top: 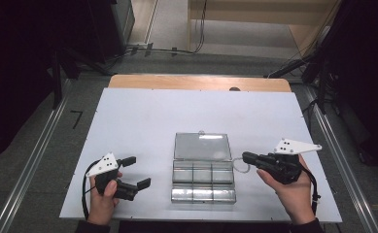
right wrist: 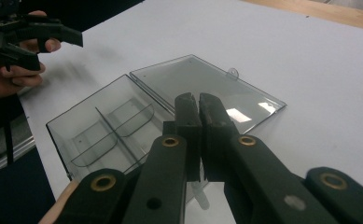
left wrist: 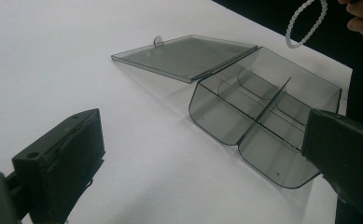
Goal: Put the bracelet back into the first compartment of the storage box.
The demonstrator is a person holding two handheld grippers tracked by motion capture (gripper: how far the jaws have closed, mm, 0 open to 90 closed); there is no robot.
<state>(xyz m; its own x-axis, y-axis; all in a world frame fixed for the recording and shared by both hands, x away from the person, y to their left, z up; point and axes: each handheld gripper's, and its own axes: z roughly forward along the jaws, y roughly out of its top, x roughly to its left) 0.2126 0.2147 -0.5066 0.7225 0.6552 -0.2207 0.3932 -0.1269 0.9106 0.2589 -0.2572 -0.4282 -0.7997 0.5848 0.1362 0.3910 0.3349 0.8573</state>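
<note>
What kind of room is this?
Probably a lab or workshop for recording hand tasks: a white work board holds a clear compartment box, metal rails flank it, and cables run across the floor behind.

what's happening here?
A person at a white table works with a claw in each hand. The right claw is shut on a loop of white beads, which hangs beside the right edge of a clear compartment box. The box's lid lies open and flat behind it, and its compartments look empty. The left claw waits open, off to the box's left.
</note>
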